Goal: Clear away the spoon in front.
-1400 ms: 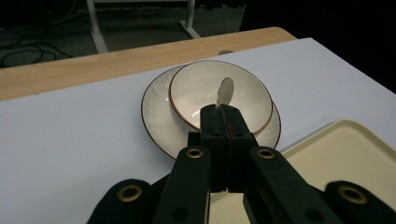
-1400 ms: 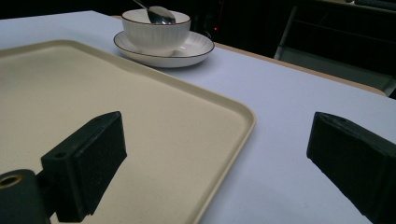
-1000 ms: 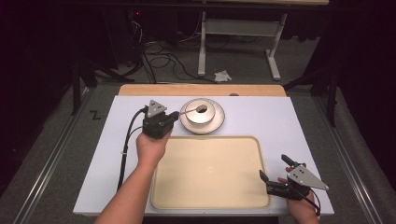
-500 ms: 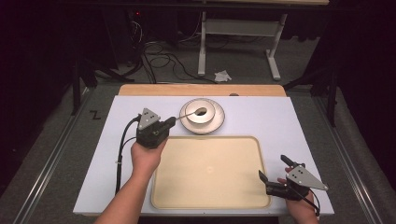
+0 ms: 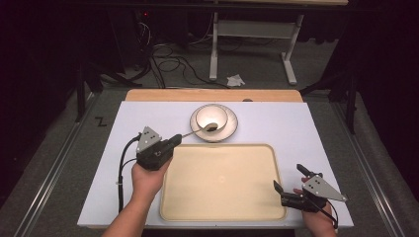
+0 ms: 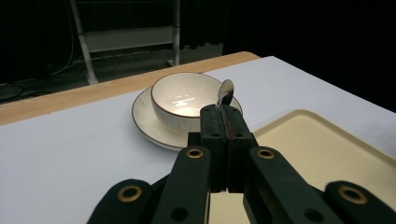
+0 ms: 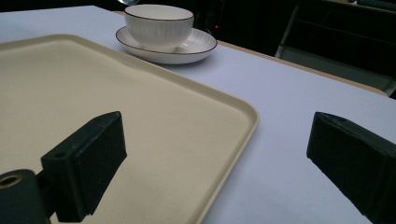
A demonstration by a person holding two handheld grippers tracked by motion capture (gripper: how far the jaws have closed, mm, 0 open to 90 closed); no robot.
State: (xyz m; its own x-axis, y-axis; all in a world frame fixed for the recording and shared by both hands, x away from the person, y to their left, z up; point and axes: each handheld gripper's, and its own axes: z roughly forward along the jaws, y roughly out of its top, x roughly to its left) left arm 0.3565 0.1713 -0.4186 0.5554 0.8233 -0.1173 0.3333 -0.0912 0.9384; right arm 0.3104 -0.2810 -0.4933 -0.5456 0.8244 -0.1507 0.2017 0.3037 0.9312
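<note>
A white bowl (image 5: 211, 116) stands on a saucer (image 5: 230, 129) just beyond the cream tray (image 5: 222, 197). My left gripper (image 5: 175, 139) is by the tray's far left corner, shut on the handle of a metal spoon (image 5: 200, 131). The spoon's head lies over the bowl's near rim. In the left gripper view the jaws (image 6: 223, 114) pinch the handle, and the spoon head (image 6: 226, 92) rises in front of the bowl (image 6: 184, 100). My right gripper (image 5: 288, 177) rests at the tray's near right corner, open and holding nothing, with its pads (image 7: 88, 158) wide apart over the tray's edge (image 7: 233, 126).
A wooden strip (image 5: 212, 95) runs along the table's far edge. White tabletop (image 5: 306, 128) lies bare to the right of the saucer and to the left of the tray. Beyond the table are cables and a metal frame (image 5: 252, 29) on the floor.
My left gripper has drawn back toward the near left with the spoon, so the spoon head has slid from the bowl's middle to its near rim. The right gripper has stayed put.
</note>
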